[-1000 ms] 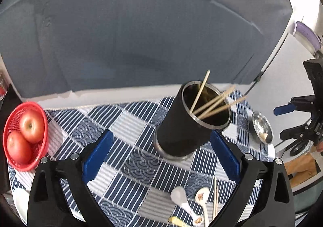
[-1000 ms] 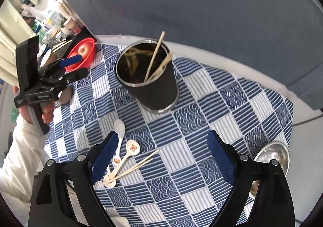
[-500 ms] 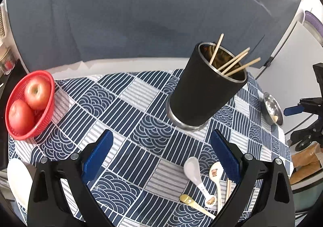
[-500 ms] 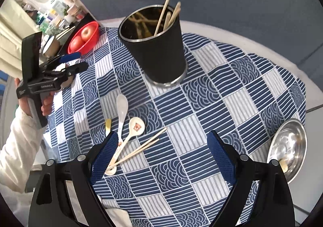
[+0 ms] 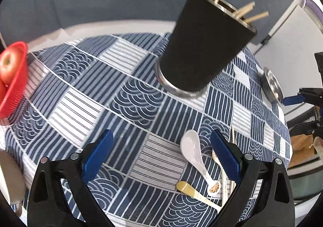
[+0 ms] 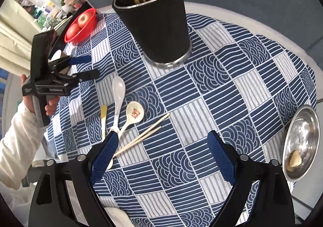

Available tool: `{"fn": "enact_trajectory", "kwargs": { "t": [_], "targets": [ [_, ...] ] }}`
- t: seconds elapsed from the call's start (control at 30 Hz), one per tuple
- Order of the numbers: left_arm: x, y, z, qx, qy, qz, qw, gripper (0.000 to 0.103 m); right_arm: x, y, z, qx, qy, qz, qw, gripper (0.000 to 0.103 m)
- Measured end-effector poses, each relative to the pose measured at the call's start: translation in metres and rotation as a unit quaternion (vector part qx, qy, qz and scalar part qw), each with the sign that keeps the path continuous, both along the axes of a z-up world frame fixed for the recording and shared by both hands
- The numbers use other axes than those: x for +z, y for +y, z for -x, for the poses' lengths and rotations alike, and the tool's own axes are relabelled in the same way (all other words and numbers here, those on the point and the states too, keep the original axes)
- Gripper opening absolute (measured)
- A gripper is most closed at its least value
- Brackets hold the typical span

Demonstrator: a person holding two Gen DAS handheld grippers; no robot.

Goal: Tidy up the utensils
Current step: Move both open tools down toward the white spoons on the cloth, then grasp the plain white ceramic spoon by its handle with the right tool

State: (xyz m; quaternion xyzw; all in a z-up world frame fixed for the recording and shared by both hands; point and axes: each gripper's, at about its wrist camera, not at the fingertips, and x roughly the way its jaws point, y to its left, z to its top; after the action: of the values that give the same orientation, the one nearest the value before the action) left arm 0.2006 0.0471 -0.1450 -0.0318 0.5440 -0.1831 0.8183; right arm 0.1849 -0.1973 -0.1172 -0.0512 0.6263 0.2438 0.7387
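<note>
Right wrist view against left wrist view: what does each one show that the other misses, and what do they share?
Only the right wrist view shows the person's hand holding the left gripper, the inside of the black utensil holder, and the printed bowl of the cream spoon. Only the left wrist view shows a purple-rimmed object at the upper right edge. Both show the holder with chopsticks in it, the white spoon, the yellow spoon, the loose chopsticks, the red basket of apples, the steel dish, and both grippers open and empty.
</note>
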Motion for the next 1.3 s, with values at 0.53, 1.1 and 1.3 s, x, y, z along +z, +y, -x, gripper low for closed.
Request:
{"fn": "enact_trajectory", "kwargs": {
  "t": [0.53,1.1,1.3],
  "targets": [
    [-0.036,-0.032,-0.002,-0.078,0.04,0.02,0.996,0.005,-0.032,0.004,0.014,-0.015,0.039,-0.021,0.999,0.085],
    [-0.022,-0.005,0.006,-0.026,0.044,0.029,0.9983,0.005,-0.062,0.104,0.027,0.074,0.039,-0.048,0.995,0.079],
    [-0.021,-0.002,0.009,-0.01,0.052,0.036,0.9979,0.005,-0.089,0.139,0.027,0.086,0.035,-0.034,0.995,0.057]
  ]
}}
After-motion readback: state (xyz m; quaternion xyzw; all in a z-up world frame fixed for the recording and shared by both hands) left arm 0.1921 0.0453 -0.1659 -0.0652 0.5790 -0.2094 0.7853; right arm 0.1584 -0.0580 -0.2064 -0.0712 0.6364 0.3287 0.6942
